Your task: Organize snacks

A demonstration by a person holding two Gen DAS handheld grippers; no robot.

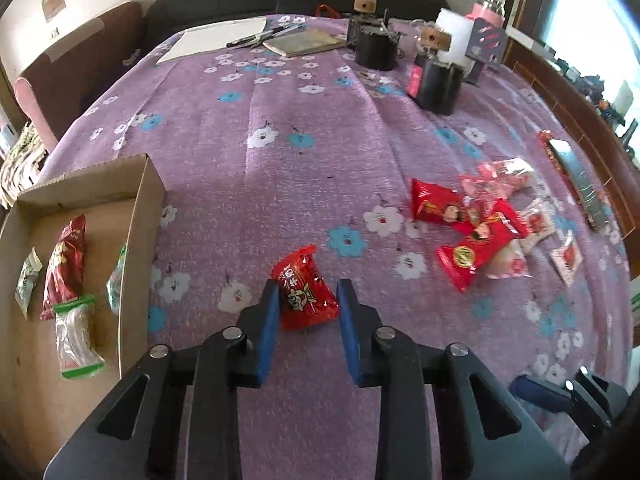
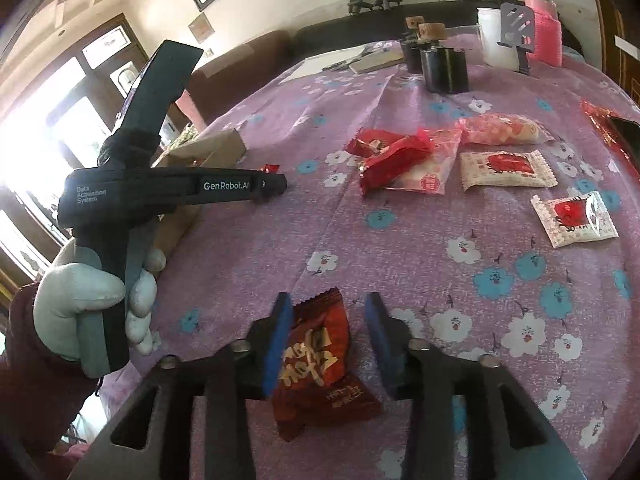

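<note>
My left gripper [image 1: 307, 292] is open, its blue pads on either side of a small bright red snack packet [image 1: 305, 295] that lies on the purple flowered cloth. A cardboard box [image 1: 136, 216] at the left holds a dark red packet [image 1: 66, 264] and clear green-edged packets [image 1: 76, 336]. My right gripper [image 2: 327, 312] is open around a dark red snack packet [image 2: 320, 364]; its left pad touches the packet and the right pad stands apart. A pile of red and white packets [image 1: 480, 232] lies to the right, and it also shows in the right wrist view [image 2: 404, 156].
Two white packets with red prints [image 2: 506, 168] [image 2: 574, 216] lie at the right. Black cylinders [image 1: 438, 84], a white container [image 1: 456, 36], a pink bottle [image 2: 542, 24], a notebook [image 1: 304, 42] and paper [image 1: 216, 38] stand at the far end. A phone [image 1: 580, 176] lies at the right edge.
</note>
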